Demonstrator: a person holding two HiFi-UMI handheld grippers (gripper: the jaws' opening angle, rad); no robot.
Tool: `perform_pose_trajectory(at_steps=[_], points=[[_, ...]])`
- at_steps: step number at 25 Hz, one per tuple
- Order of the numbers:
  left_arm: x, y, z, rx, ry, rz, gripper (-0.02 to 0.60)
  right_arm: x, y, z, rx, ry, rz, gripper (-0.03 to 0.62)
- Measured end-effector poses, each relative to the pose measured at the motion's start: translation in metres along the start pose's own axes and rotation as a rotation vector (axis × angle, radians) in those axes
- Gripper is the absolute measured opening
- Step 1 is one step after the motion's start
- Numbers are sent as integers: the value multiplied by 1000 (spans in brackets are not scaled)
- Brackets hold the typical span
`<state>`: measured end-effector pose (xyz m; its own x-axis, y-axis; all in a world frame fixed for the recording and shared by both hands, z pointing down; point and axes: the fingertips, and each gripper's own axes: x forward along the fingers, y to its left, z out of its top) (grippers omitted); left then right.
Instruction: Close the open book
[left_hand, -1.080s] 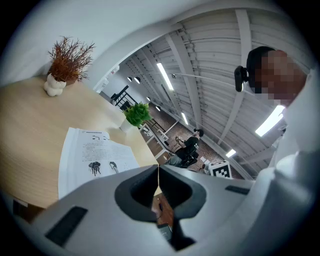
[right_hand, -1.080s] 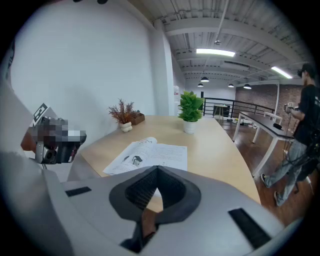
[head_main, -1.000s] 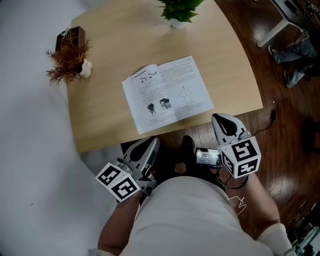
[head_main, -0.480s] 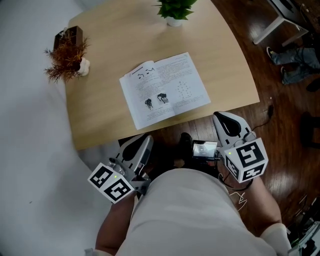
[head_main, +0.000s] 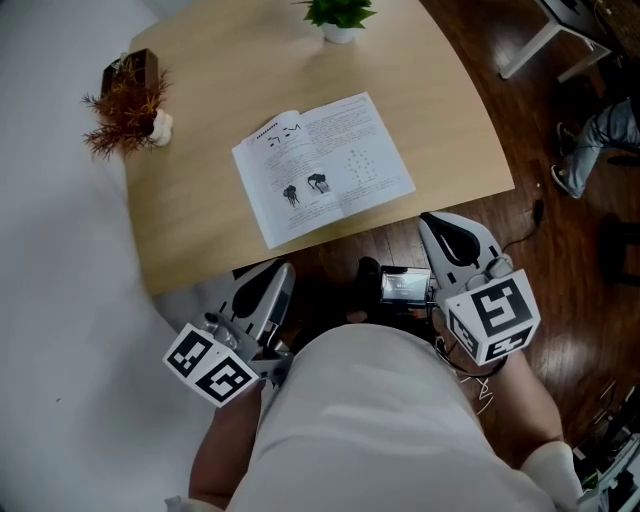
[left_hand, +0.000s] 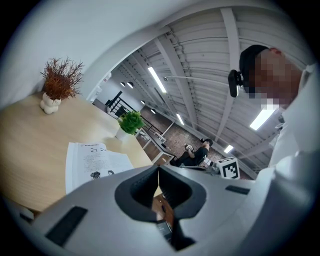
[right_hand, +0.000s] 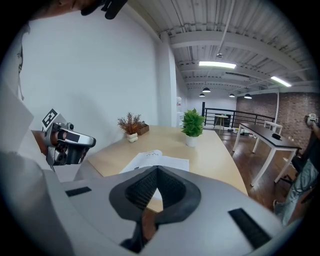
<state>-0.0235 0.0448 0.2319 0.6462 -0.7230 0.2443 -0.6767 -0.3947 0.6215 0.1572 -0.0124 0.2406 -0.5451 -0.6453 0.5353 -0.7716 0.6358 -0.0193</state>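
Observation:
The open book (head_main: 322, 168) lies flat on the wooden table (head_main: 190, 230), white pages up, close to the near edge. It also shows in the left gripper view (left_hand: 95, 162) and in the right gripper view (right_hand: 155, 161). My left gripper (head_main: 279, 270) hangs below the table's near edge, left of the book, jaws shut with nothing in them (left_hand: 158, 167). My right gripper (head_main: 433, 224) sits off the near right corner, short of the book. Its jaws meet at the tip and hold nothing (right_hand: 157, 169).
A dried plant in a white vase (head_main: 125, 110) and a dark box (head_main: 132, 68) stand at the table's far left. A green potted plant (head_main: 338, 18) stands at the far edge. A small device (head_main: 404, 286) sits near my lap. Dark wood floor lies to the right.
Both grippers have risen a little in front of the table edge, staying shut. The left one has drifted left in the head view. The book lies as before.

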Motion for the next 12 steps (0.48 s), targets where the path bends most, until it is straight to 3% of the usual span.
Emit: perform_pose_trajectory(at_steps=[12], points=[[3,-4,-4,4,15,-2,-3,0,0,4,-12,-20,11,2]])
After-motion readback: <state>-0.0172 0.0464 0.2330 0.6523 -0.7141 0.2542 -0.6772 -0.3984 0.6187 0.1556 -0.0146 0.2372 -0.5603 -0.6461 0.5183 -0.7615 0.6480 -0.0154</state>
